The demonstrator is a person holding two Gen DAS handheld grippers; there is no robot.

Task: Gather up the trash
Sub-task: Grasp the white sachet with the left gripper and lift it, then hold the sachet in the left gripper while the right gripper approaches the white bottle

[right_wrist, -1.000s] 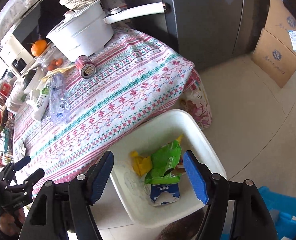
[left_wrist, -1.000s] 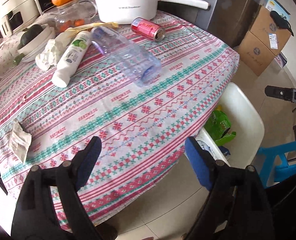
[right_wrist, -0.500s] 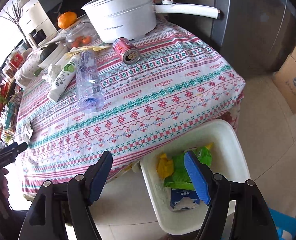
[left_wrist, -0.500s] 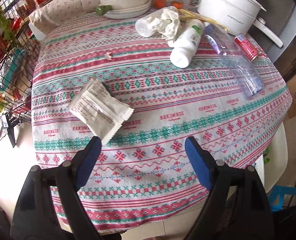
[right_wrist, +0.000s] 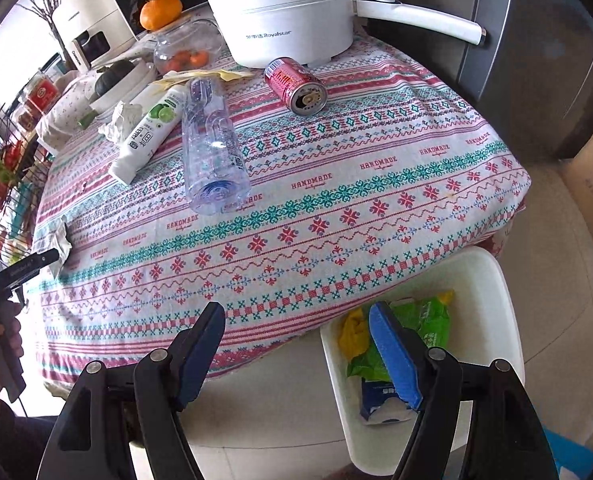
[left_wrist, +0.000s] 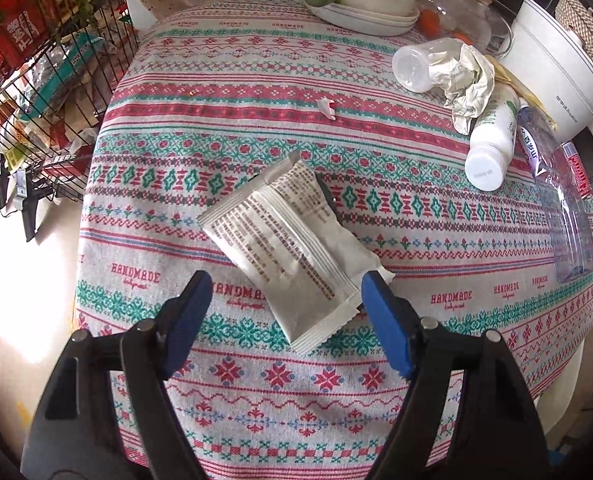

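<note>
A white printed wrapper (left_wrist: 292,248) lies flat on the patterned tablecloth (left_wrist: 256,120). My left gripper (left_wrist: 285,282) points down over it; its jaws are closing, with the wrapper's near end between the blue pads, which do not press on it. My right gripper (right_wrist: 296,312) hangs open and empty above the table's front edge, beside a white bin (right_wrist: 492,280) that holds a green packet (right_wrist: 428,316) and a small carton (right_wrist: 380,400). On the table lie a clear plastic bottle (right_wrist: 214,152), a red can (right_wrist: 296,86), a white lime-label bottle (right_wrist: 148,136) and crumpled paper (left_wrist: 468,76).
A white electric pot (right_wrist: 288,12) with a long handle, a glass jar (right_wrist: 184,48) and stacked dishes (left_wrist: 360,8) stand at the table's back. A wire rack (left_wrist: 36,80) of packets is on the left. Cardboard boxes (right_wrist: 592,184) sit on the floor.
My left gripper swung away from the bin side to the table's other end, came down over the wrapper, and its jaws narrowed. My right gripper shifted from above the bin toward the table edge.
</note>
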